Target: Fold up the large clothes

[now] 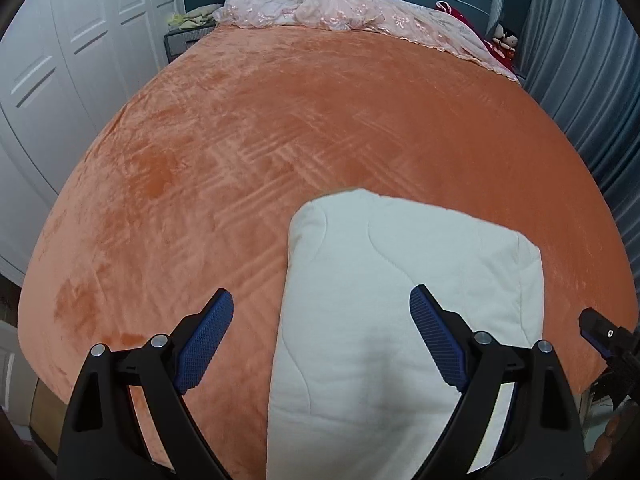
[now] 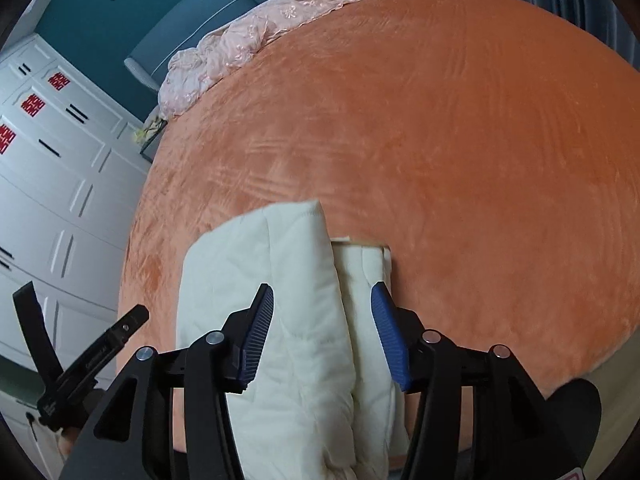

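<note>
A thick, cream-white quilted garment (image 1: 400, 272) lies folded into a bundle at the near edge of the orange bed (image 1: 320, 120). My left gripper (image 1: 320, 292) hangs above the bundle's left side. Its jaws are wide open with nothing between the blue pads. In the right wrist view the bundle (image 2: 288, 264) shows two stacked folds, the upper one rolled over to the left. My right gripper (image 2: 322, 286) hovers over it, open. Its pads stand apart and do not press on the cloth. Each gripper shows at the other view's edge: the right gripper (image 1: 596, 328) and the left gripper (image 2: 128, 320).
The orange plush bedcover (image 2: 440, 140) stretches far ahead. A crumpled pink embroidered cloth (image 1: 320, 8) lies along the blue headboard. White wardrobe doors (image 1: 60, 60) stand to the left, grey-blue curtains (image 1: 580, 60) to the right. A small nightstand (image 1: 184, 38) sits by the bed's far left corner.
</note>
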Tool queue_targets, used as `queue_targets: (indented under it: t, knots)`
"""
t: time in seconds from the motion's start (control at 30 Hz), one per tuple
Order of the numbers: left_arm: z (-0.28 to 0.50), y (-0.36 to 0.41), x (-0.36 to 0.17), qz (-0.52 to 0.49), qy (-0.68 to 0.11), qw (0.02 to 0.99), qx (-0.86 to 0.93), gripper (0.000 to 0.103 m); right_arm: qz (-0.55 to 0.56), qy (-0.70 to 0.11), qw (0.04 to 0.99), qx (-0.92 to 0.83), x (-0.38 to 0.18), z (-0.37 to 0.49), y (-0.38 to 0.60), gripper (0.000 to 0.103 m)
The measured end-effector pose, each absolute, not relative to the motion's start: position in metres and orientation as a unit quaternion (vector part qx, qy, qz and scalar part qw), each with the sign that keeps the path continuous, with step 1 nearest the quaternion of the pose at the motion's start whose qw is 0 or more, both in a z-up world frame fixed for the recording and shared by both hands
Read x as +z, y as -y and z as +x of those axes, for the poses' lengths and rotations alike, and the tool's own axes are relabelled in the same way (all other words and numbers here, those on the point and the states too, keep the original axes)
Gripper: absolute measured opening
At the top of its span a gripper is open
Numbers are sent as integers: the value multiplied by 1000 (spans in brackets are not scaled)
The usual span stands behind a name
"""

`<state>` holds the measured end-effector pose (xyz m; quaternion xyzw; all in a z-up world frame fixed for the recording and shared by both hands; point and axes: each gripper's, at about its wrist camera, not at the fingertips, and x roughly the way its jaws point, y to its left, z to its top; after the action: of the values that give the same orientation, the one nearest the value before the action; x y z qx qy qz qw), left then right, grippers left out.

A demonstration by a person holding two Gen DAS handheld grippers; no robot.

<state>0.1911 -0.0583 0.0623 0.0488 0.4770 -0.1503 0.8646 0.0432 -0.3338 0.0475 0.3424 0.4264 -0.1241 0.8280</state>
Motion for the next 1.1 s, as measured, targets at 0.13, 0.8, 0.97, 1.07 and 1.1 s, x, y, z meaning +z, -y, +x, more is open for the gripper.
queue_targets:
  t: [0.13, 0.8, 0.97, 1.07, 1.1]
  knots:
    - [216, 79, 56, 52, -484, 861, -147, 87, 370, -447, 804, -130, 30, 91, 340, 51]
    - [228, 122, -27, 66, -533, 829, -157, 88, 235, -484, 815, -214, -49, 96, 319, 12]
    - [231, 124, -46, 71, -532, 831, -146, 93, 225, -485, 819, -207, -61, 105, 317, 18]
    - [232, 126, -54, 74, -528, 834, -139, 95, 221, -484, 822, -202, -66, 110, 316, 20]
    - [233, 127, -56, 74, -527, 835, -137, 95, 221, -483, 823, -201, -67, 111, 317, 20]
